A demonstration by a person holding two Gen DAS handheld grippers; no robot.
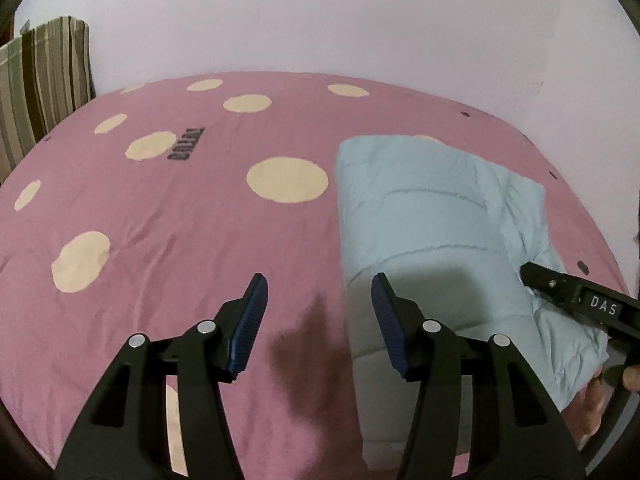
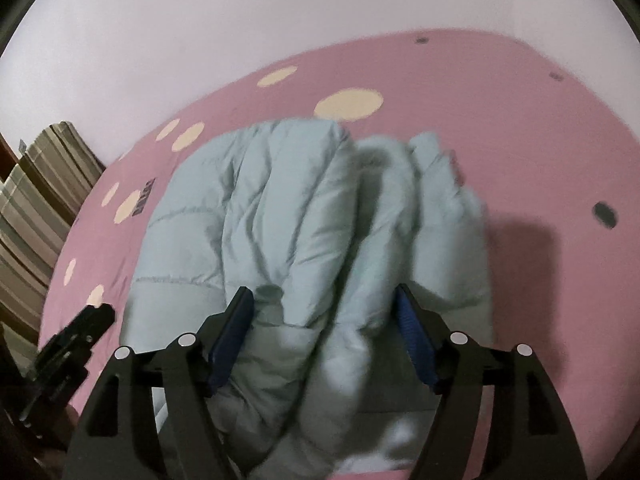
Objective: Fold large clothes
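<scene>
a pale blue padded jacket [image 2: 304, 216] lies folded on the pink spotted bed [image 1: 168, 216].

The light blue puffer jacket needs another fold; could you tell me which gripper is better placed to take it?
Right gripper: its fingers straddle the puffer jacket. Left gripper hangs open over bare bedsheet.

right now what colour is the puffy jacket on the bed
Pale blue-green puffy jacket, quilted; it shows best in the right wrist view.
</scene>
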